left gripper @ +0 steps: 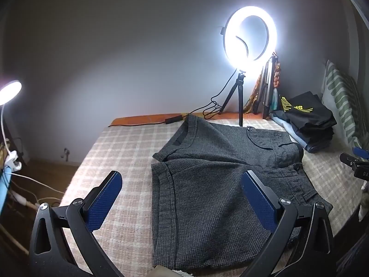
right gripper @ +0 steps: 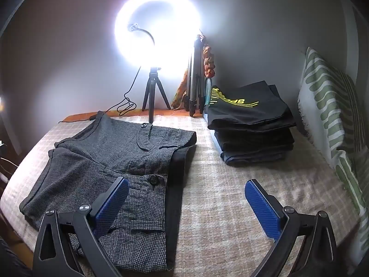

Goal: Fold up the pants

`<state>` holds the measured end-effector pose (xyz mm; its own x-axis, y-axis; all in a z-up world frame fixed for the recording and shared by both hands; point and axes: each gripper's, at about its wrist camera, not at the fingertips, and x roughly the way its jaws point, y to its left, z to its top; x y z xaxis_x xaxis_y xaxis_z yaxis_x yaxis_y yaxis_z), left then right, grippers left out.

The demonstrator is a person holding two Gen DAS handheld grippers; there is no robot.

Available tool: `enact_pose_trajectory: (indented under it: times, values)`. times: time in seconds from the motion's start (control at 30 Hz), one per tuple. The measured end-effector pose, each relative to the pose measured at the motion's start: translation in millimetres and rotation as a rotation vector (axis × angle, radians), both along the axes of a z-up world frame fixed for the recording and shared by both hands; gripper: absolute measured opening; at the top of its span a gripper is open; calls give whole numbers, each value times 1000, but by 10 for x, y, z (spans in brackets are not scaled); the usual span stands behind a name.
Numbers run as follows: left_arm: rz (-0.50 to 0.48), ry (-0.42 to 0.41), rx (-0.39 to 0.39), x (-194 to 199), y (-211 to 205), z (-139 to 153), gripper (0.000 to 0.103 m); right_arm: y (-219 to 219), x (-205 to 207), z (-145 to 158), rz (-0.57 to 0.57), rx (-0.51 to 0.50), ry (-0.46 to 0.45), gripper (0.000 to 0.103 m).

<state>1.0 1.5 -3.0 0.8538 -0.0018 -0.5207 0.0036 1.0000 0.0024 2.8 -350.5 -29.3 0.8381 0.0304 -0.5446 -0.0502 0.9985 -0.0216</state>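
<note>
Both claws spread wide over grey shorts laid flat for folding.

The dark grey houndstooth woven pants (left gripper: 214, 184) lie spread on the bed's beige checked blanket (left gripper: 120, 152), waistband toward the right, hems toward the left, so either end can be lifted and carried across. The left claw (left gripper: 182, 198), blue pads apart and holding nothing, hovers near the hem side; the right claw (right gripper: 186, 205), equally open and empty, hovers by the buttoned waistband edge. That pairing suggests a fold not yet begun. A stack of folded black garments (right gripper: 251, 129) sits well apart by the green-striped pillow (right gripper: 332, 115), likely finished pieces. The glowing ring light on its tripod (left gripper: 250, 34) stands behind the pants.
</note>
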Motion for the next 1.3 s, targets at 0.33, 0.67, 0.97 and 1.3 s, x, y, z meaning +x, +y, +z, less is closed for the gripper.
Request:
enact_pose_trajectory:
  times: [0.33,0.67,0.97,1.3]
  values:
    - [-1,1,-3,9,3,35,103,9,3,-11,1,-1,1,102]
    - [-2,-3,-2,3,-2,33,103,41,15,-32,3,3,3,102]
    - [-2,-3,0,8,-6,33,103,29,12,-29,4,6,3,102]
    - [0,-5,1,-3,-10,31,103,31,16,-52,5,10,5,102]
